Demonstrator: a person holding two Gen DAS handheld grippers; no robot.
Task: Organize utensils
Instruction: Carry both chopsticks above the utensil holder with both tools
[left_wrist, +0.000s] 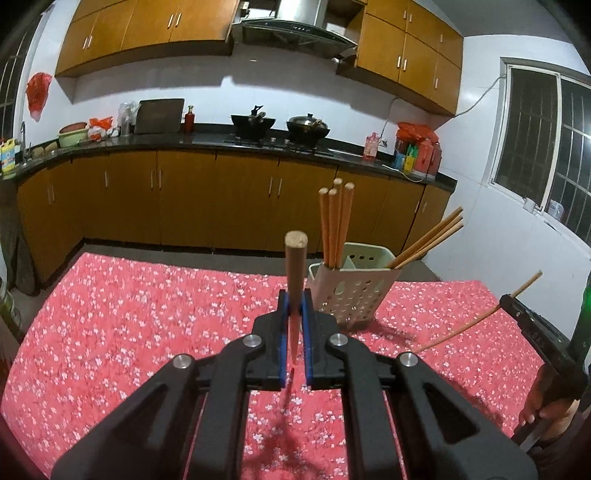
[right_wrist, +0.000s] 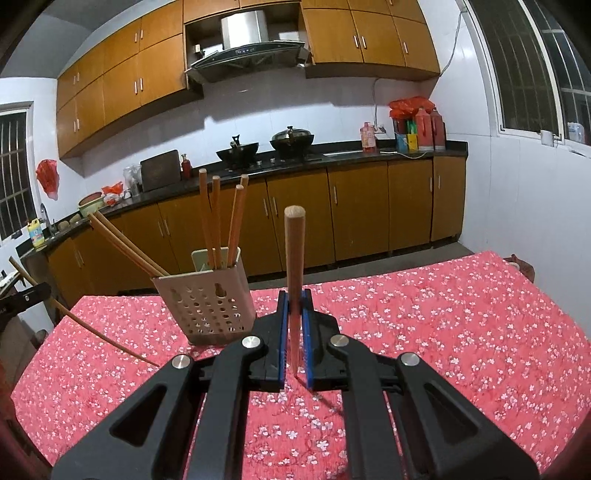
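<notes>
A: Left wrist view first, from the left edge across. What have you got?

B: My left gripper (left_wrist: 294, 306) pinches one chopstick (left_wrist: 295, 266) between its blue pads, jaws narrow, stick upright above the red flowered tablecloth (left_wrist: 129, 314). Just right of it stands the pale perforated holder (left_wrist: 354, 291), with four chopsticks upright in one compartment and about three leaning out the far side. Further right, my other gripper shows at the edge with its own stick slanting down toward the cloth.

A: And the right wrist view?

B: Far left, the other gripper again. Then the holder (right_wrist: 207, 302), then my right gripper (right_wrist: 294, 306), jaws narrow on a second chopstick (right_wrist: 294, 258), also upright.

A: How far along?

B: I judge it mostly done: seven or so sticks are in, these two are left, and I see none loose on the cloth.

A: Any writing?

B: Some letters on the other gripper's body, too small to read. Bottle labels on the counter (left_wrist: 207, 138) are illegible too.
</notes>
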